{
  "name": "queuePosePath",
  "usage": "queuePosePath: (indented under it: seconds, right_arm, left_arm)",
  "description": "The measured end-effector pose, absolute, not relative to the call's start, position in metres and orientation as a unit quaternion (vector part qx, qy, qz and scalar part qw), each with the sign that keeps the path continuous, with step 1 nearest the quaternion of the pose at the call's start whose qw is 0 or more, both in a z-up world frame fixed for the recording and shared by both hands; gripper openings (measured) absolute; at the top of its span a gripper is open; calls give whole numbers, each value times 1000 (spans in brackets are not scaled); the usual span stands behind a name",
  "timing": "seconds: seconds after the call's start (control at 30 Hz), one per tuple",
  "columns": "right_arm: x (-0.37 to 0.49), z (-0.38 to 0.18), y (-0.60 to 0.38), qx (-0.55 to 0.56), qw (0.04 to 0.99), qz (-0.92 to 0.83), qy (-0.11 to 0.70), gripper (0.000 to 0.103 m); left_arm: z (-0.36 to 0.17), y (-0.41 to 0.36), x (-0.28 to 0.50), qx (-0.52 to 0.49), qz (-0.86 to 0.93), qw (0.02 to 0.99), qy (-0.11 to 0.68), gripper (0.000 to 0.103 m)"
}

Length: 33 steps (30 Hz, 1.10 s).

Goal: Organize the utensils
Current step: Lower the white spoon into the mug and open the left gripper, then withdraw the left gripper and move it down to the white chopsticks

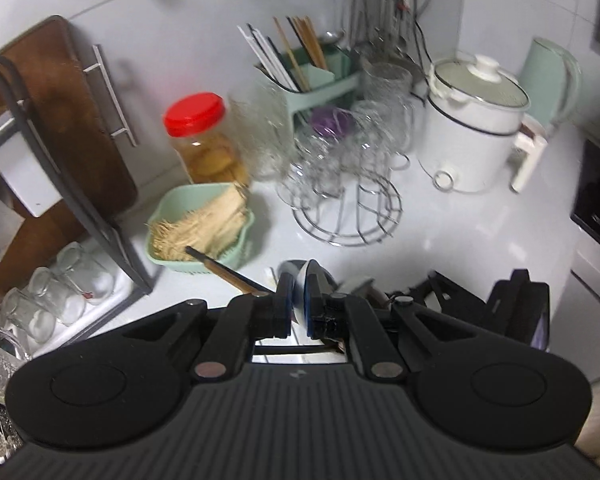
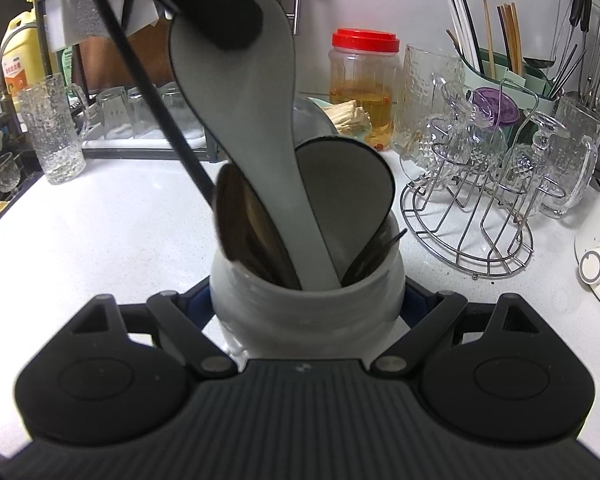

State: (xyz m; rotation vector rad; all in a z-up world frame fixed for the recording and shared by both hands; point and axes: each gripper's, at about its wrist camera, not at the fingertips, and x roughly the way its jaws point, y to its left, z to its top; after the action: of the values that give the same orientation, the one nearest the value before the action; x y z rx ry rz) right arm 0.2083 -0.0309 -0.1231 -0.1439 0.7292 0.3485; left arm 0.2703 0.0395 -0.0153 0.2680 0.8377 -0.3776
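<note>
The left gripper (image 1: 298, 300) was clamped on a grey spoon (image 2: 236, 120), its pads pinching the bowl end, which showed as a pale edge low in the middle of the left wrist view. In the right wrist view that spoon ran from the upper left of the frame down to the middle, its long axis steeply tilted, handle end already inside the mouth of a white jar (image 2: 306, 308). The right gripper (image 2: 306, 312) held that jar, one finger pressed to each side, low in the centre of the frame.

So the coming move, as I judged it, turned on the spoon lying above the jar and pointing down into it: the left hand needed only to lower along the handle's line and let go.

The jar was crowded. A dark wooden spoon (image 2: 244, 224) leaned at its left inner wall, a second grey spoon (image 2: 346, 200) stood to the right, and a thin dark utensil poked out at the right rim; these could snag the handle. A black cable (image 2: 156, 104) crossed from the upper left beside the spoon. To the right stood a wire rack (image 2: 468, 216) of glasses, and behind, a red-lidded jar (image 2: 364, 88), both apart from the white jar.
</note>
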Motion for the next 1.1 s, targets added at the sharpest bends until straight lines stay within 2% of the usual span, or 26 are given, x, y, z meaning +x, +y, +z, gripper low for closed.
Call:
queuePosePath:
  seconds: [0.5, 0.77, 0.87, 0.93, 1.1]
  right_arm:
    - [207, -124, -31, -71, 919, 172, 348, 91]
    - [208, -124, -32, -71, 919, 177, 346, 91]
    - [208, -125, -33, -71, 919, 178, 345, 91]
    - [208, -125, -33, -72, 918, 179, 346, 91]
    - [208, -125, -33, -72, 918, 179, 347, 91]
  left_arm:
    - [-39, 9, 285, 193, -248, 831, 459, 11]
    - [-47, 9, 295, 161, -256, 823, 481, 12]
    - [-42, 15, 295, 134, -257, 829, 478, 20]
    - [-37, 21, 295, 114, -252, 835, 475, 33]
    - [-20, 30, 289, 77, -242, 854, 454, 35]
